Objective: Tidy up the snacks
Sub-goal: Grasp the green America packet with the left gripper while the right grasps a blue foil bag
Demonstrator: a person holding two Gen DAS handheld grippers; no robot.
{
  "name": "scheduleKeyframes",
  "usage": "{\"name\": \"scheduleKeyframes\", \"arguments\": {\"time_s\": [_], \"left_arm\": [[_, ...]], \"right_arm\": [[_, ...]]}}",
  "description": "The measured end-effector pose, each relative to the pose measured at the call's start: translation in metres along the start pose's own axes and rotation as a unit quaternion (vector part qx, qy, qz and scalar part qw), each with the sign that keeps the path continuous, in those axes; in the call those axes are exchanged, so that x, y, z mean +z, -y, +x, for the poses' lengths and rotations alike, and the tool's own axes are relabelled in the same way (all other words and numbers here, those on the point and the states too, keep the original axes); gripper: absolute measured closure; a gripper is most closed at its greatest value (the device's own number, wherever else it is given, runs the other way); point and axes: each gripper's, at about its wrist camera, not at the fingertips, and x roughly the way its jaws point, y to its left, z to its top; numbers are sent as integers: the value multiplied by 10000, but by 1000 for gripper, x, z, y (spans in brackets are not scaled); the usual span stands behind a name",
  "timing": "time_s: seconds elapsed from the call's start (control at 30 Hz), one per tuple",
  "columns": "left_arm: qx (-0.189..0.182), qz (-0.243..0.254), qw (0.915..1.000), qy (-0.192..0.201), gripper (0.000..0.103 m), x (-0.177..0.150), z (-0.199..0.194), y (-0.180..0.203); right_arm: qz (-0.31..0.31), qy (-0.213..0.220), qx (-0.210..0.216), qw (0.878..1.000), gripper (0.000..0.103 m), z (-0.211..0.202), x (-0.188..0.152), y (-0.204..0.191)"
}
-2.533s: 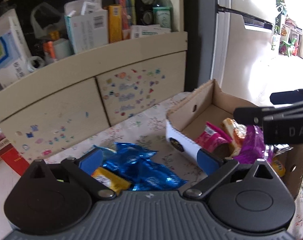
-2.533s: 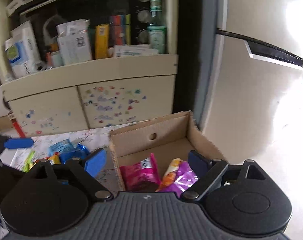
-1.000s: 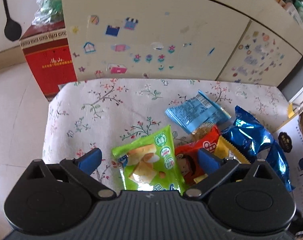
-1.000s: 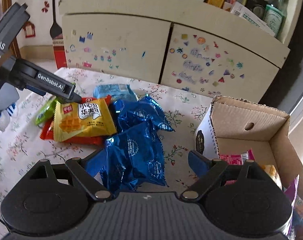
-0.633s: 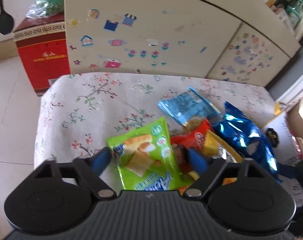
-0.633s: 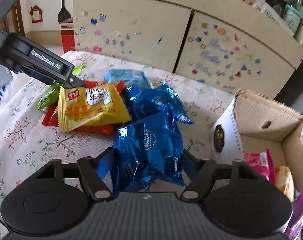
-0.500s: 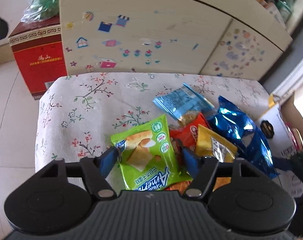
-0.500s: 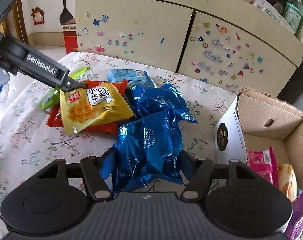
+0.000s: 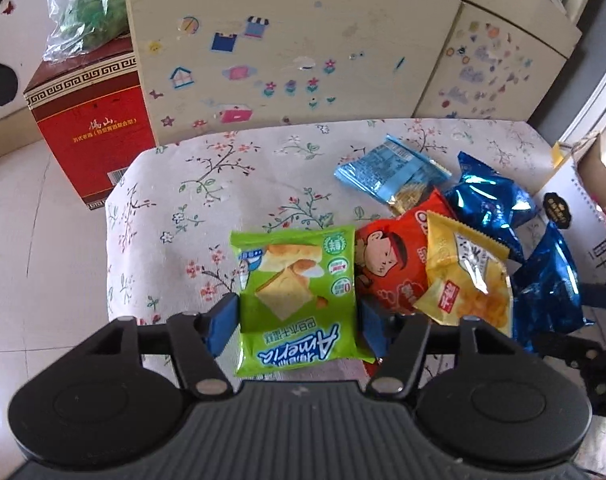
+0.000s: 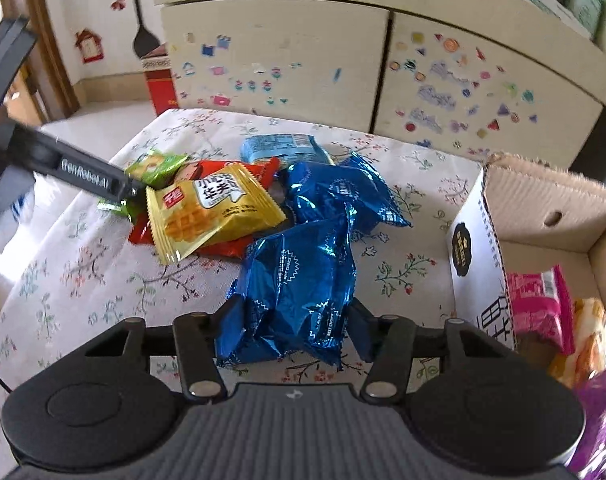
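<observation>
On the floral tablecloth point(image 9: 183, 208) lies a pile of snack packs. My left gripper point(image 9: 297, 324) is shut on the green snack pack point(image 9: 295, 276), one blue pad against each side edge. Beside it lie a red pack point(image 9: 391, 264), a yellow waffle pack point(image 9: 463, 280) and a light blue pack point(image 9: 391, 172). My right gripper point(image 10: 295, 324) has its jaws closing on a crumpled blue foil pack point(image 10: 299, 272), the pads pressing its sides. A second blue foil pack point(image 10: 343, 192) lies behind it. The left gripper's finger point(image 10: 91, 184) reaches in from the left.
An open cardboard box point(image 10: 543, 200) stands at the table's right end with a pink pack point(image 10: 539, 300) and other snacks inside. A stickered cabinet point(image 9: 303, 40) runs behind the table. A red carton point(image 9: 91, 128) sits on the floor at the left.
Both views swung from the box to the pile. The left jaws closed onto the green pack; the right jaws narrowed onto the blue foil pack, which crumpled between them.
</observation>
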Motion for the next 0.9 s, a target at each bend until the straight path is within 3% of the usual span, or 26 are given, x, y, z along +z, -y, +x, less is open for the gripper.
{"name": "scheduleKeyframes", "arguments": {"time_s": [0.13,0.23,0.4,0.47,0.6,0.9], "left_arm": [[180,61,9997,143,24,4,6,2],[176,-19,9998,130,24,6,14,1],[236,196,9994,180,27,2,20,11],[251,289,9991,192,37,0,19,15],[392,471,9978,249,52,-5,14,22],[453,560,9967,387,53,-14,-4,29]], "right_arm": [[185,-5,-44,9998,28,5,3,3],[231,-36,-72,9997,23,10,4,2],[310,-98,-103,9994,23,18,5,0],[326,-155,-132,9993,37,19,5,0],[388,-118,-89,9991,46,15,4,2],[349,7,-110,9993,50,4,6,3]]}}
